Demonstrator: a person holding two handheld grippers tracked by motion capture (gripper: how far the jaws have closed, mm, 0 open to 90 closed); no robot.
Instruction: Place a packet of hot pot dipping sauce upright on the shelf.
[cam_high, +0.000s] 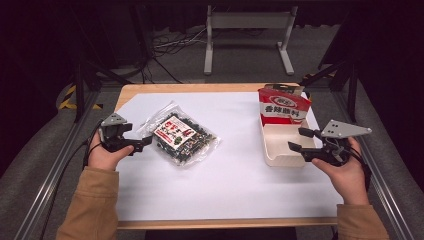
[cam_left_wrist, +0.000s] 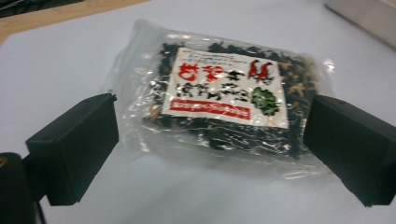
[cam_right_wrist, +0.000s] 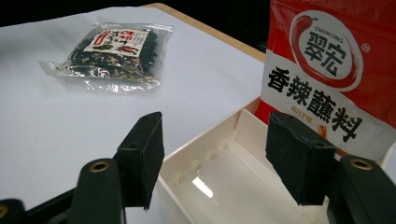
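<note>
Red sachet (cam_high: 283, 104) already stood in my tray (cam_high: 284, 145); clear packet (cam_high: 179, 133) lay unpicked between my left claw's (cam_high: 142, 143) open, empty jaws.

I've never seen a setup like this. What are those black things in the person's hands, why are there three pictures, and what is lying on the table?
A person sits at a table covered in white and holds a hand tool in each hand. Each tool has two black jaws that pinch like tongs. The high view looks down from above: the left gripper is at the left, the right gripper at the right. The other two pictures come from small cameras riding on the tools, looking out between their own jaws.

On the table lies a clear bag of dark dried food with a red and white label. Further right is a white tray, with a red and white sauce packet standing at its far end.

Both grippers are open and hold nothing. The left one points at the clear bag; the right one is at the tray.
</note>
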